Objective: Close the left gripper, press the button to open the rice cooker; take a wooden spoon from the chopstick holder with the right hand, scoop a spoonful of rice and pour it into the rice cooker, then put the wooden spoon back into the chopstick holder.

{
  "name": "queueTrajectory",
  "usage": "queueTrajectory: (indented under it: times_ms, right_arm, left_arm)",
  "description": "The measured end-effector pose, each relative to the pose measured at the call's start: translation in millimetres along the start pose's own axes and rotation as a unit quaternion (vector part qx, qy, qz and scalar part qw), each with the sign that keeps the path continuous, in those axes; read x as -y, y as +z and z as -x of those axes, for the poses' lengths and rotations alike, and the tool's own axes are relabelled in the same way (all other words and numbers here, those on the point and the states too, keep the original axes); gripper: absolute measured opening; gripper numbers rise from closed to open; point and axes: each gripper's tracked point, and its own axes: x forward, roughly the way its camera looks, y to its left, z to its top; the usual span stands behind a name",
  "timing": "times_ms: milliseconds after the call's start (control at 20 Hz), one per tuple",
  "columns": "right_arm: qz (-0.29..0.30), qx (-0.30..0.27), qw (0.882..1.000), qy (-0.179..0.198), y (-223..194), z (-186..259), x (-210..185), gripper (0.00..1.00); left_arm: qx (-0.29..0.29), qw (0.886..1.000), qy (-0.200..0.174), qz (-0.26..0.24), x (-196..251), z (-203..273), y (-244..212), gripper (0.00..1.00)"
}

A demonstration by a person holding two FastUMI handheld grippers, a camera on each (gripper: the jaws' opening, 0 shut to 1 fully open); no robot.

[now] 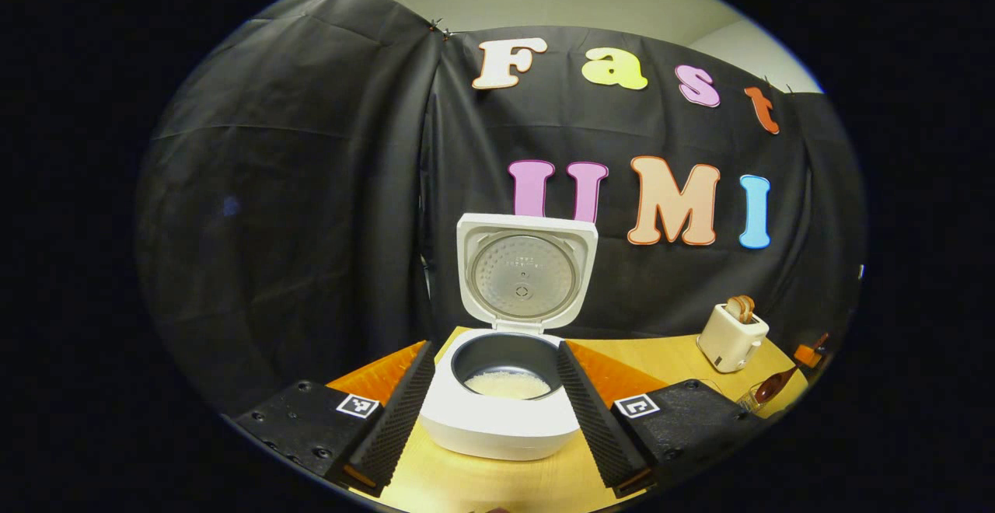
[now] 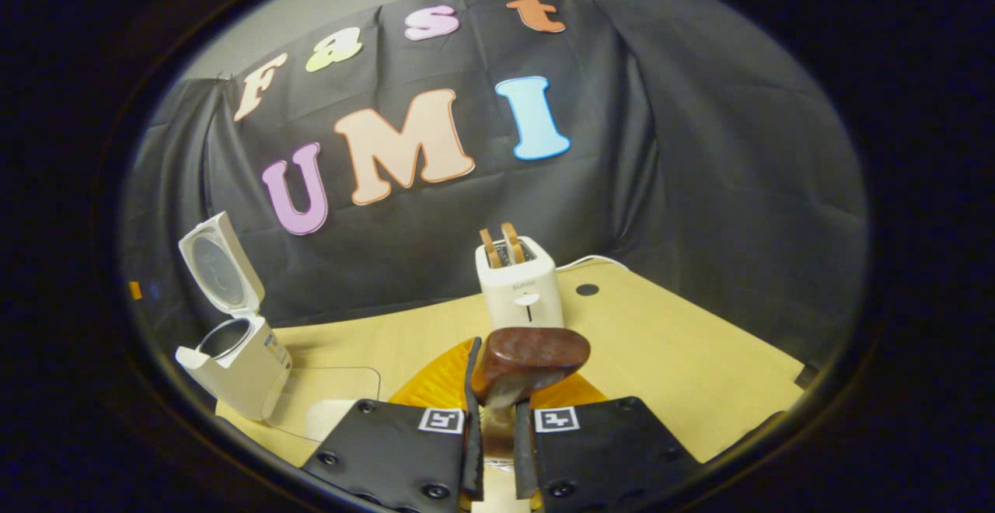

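In the left gripper view the rice cooker (image 1: 501, 412) sits at lower centre of the frame on the wooden table (image 1: 482, 482), its lid (image 1: 526, 272) standing upright and open behind the pot, with a layer of white rice (image 1: 507, 383) at the bottom of the dark inner bowl. The left gripper (image 1: 497, 412) has its fingers spread wide apart, one on each side of the cooker body, not pressing on it. At the right edge of that frame stand a white toaster (image 1: 731, 336) with bread in its slots and, lower down, the bowl of the wooden spoon (image 1: 769, 387) sticking out of a clear holder. In the right gripper view the right gripper (image 2: 497, 412) at bottom centre has its fingers drawn close together, clamped on the neck of the wooden spoon, whose dark brown bowl rises just above the fingertips. The toaster stands behind it at centre, and the open rice cooker is at the lower left beside a clear mat (image 2: 326, 400).
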Motion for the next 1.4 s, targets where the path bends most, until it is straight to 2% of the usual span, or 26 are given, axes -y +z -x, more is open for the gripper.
queueTrajectory:
  times_ms: [150,300,550,750,850,1050,1250,1400]
  right_arm:
    - [0.012,0.020,1.000,-0.009,22.1,12.7,-15.7,0.18]
    - [0.029,0.045,0.999,-0.001,42.3,24.6,-51.3,0.19]
    - [0.036,0.050,0.996,0.063,47.2,25.0,-139.5,0.18]
    - [0.040,0.017,0.993,0.111,10.8,5.9,-202.0,0.19]
    - [0.052,0.003,0.991,0.122,-9.9,-5.4,-226.7,0.17]
    - [0.108,-0.025,0.987,0.119,-59.2,-30.5,-256.6,0.17]
    - [0.153,-0.047,0.982,0.105,-100.1,-45.9,-268.5,0.17]
    - [0.142,-0.070,0.982,0.104,-120.0,-52.9,-279.0,0.18]
  left_arm:
    - [-0.003,1.000,-0.024,-0.006,-2.9,-5.3,0.4,0.93]
    - [-0.006,0.999,-0.047,-0.004,-3.4,-10.3,1.7,0.94]
    - [-0.020,0.996,-0.082,0.011,0.1,-17.8,-10.0,0.94]
    - [-0.034,0.995,-0.092,0.016,-6.1,-24.1,-19.8,0.93]
    - [-0.038,0.995,-0.093,0.007,-13.8,-25.4,-21.6,0.93]
    - [-0.044,0.995,-0.090,0.000,-27.5,-27.2,-25.4,0.93]
    - [-0.060,0.994,-0.093,0.005,-35.0,-31.1,-37.2,0.93]
    - [-0.069,0.993,-0.092,0.005,-42.4,-37.9,-45.3,0.94]
